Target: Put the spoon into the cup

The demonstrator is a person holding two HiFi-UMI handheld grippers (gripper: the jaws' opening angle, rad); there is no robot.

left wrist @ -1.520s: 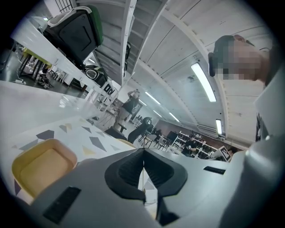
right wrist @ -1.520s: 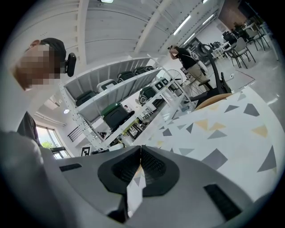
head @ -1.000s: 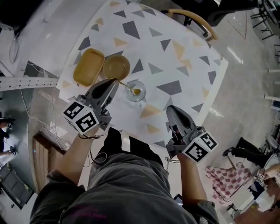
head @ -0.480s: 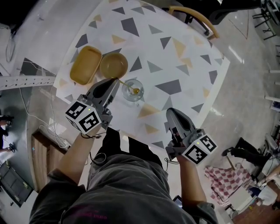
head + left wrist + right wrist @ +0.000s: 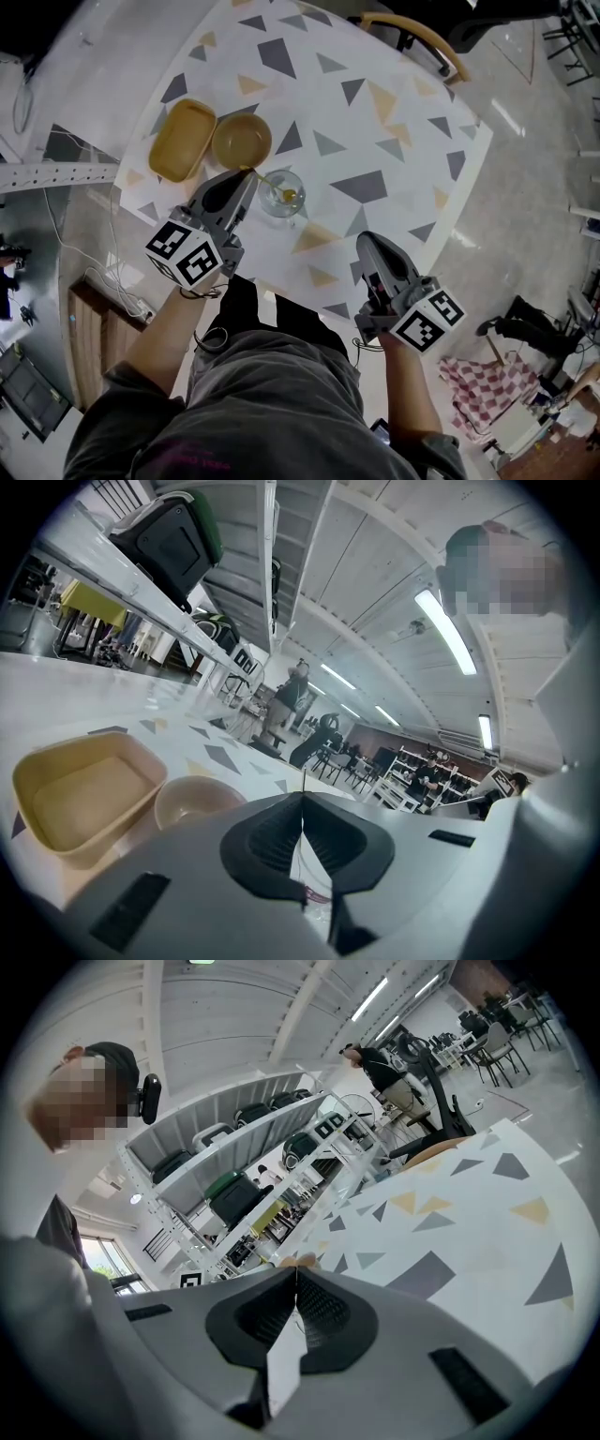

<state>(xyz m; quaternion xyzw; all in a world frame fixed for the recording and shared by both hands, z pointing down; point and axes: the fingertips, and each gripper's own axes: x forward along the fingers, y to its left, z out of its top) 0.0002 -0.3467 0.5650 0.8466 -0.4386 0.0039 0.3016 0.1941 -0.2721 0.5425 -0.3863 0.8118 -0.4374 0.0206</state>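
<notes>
Head view: left gripper (image 5: 246, 175) holds spoon (image 5: 268, 182), its tip inside glass cup (image 5: 283, 211).

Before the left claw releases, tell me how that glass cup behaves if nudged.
The cup looks like clear glass: probably fragile and slippery. Its wide mouth suggests it would slide rather than tip. The spoon leaning in it could lever it.

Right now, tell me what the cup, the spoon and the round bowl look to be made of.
The cup looks like clear glass or hard plastic: the tabletop shows through it. The spoon is probably metal, being gold-toned, thin and glinting. The round bowl is opaque matte tan, likely plastic, though ceramic is possible.
</notes>
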